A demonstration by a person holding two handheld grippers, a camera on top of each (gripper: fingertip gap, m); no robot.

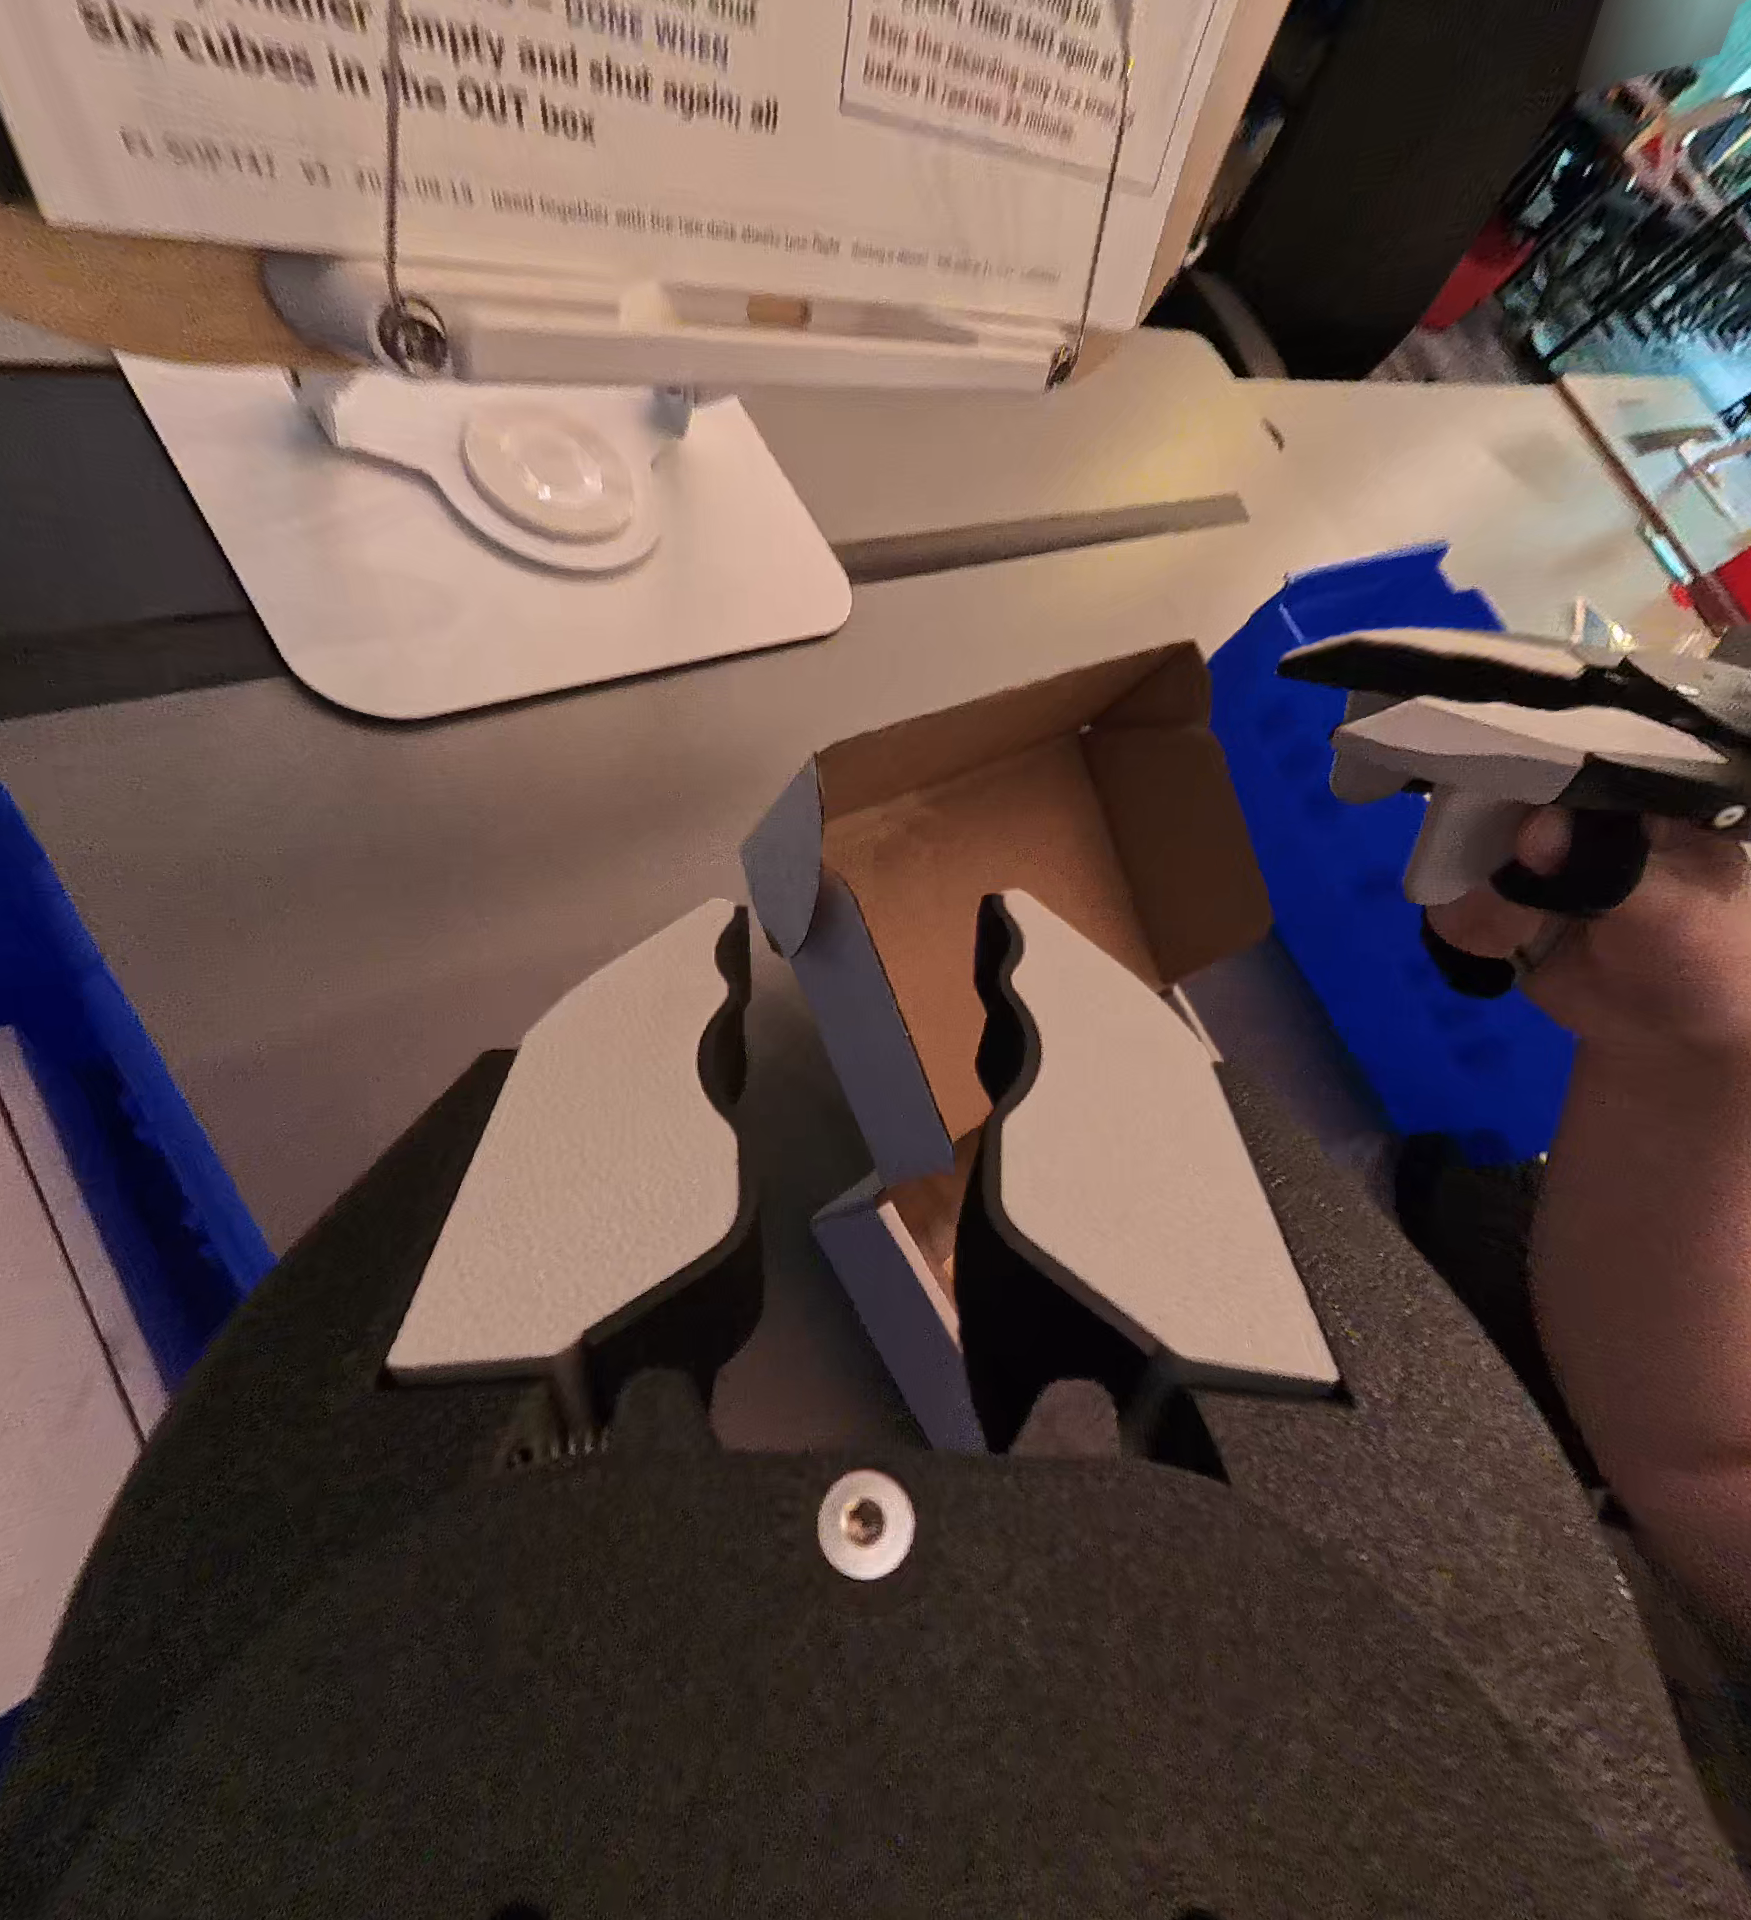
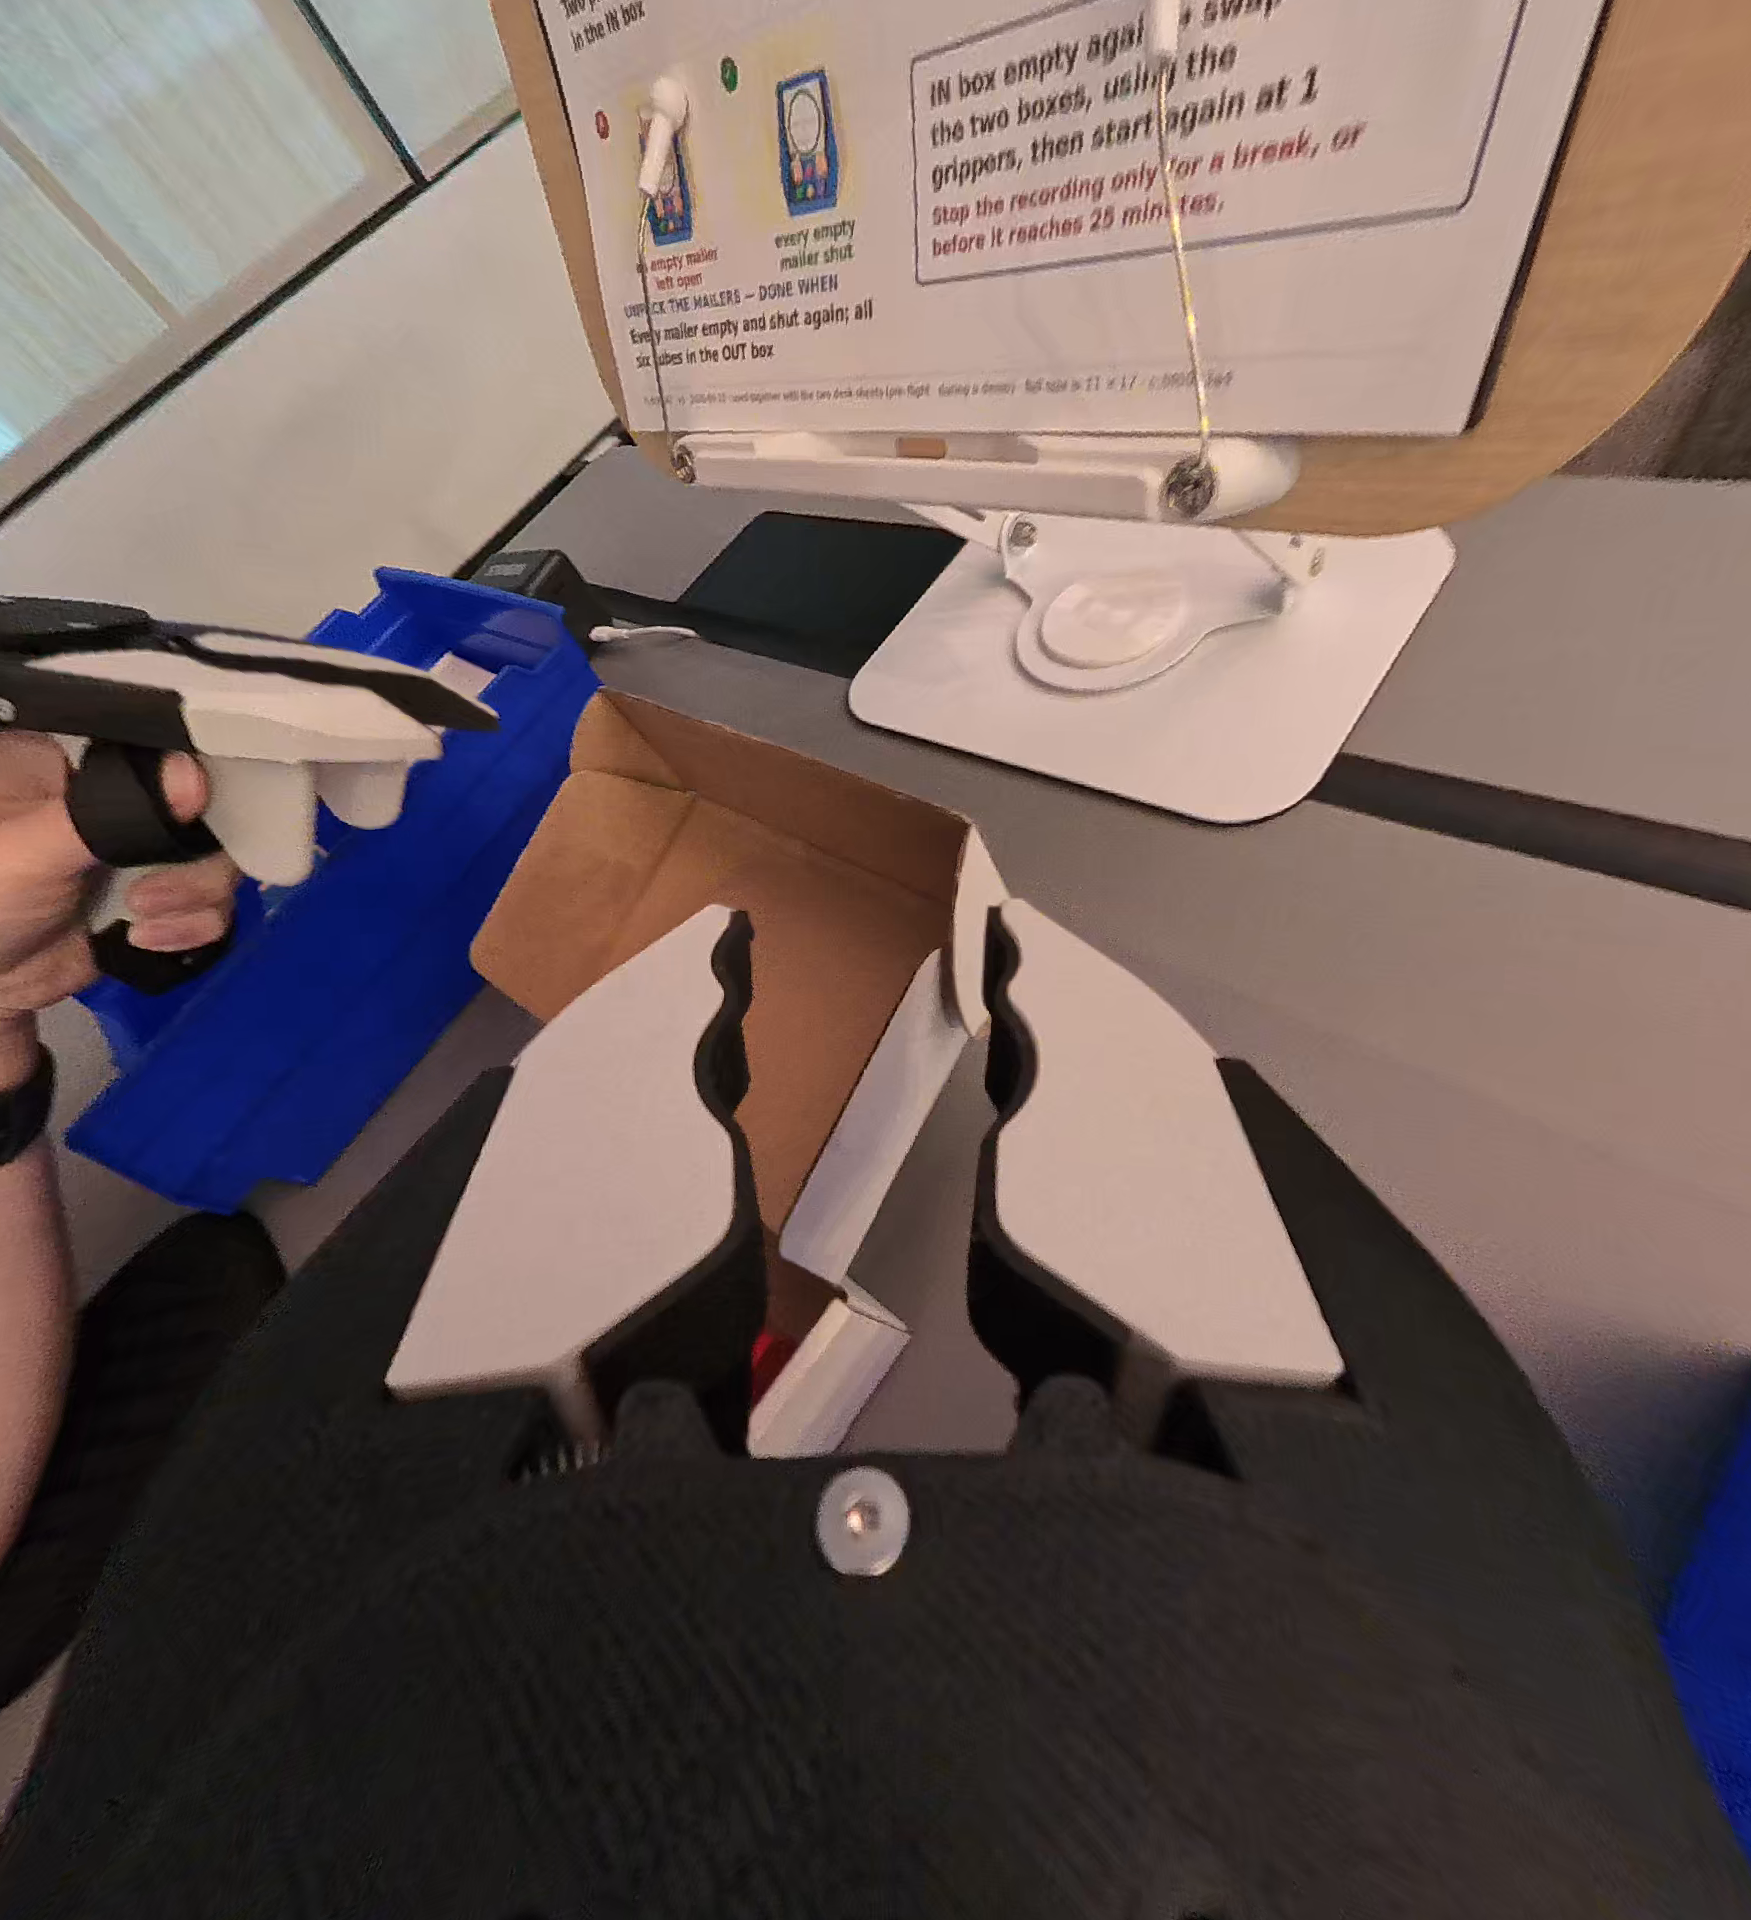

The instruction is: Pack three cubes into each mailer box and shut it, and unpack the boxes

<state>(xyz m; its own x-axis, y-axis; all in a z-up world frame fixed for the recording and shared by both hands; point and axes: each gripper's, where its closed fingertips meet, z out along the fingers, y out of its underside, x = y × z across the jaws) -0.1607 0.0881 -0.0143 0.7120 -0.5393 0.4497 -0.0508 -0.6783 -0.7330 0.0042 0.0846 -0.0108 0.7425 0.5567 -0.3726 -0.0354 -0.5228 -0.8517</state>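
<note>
On the grey table [image 1: 455,831], at 12 o'clock in both views: a printed instruction sheet [image 2: 1037,208] on a wooden board, held by a white stand [image 2: 1151,665]; its writing is legible but not transcribed here. Centre: one mailer box [image 1: 996,862], white outside, brown inside, lid raised; a patch of red shows deep inside it in the right wrist view, too small to identify. Left gripper [image 1: 863,997]: fingers spread, astride the box's side wall, not pinching. Right gripper [image 2: 863,997]: fingers spread, likewise astride a wall. Blue bins: one at 3 o'clock of the box [image 1: 1370,852] in the left wrist view, another at 9 o'clock [image 1: 40,997] holding a flat white item.
</note>
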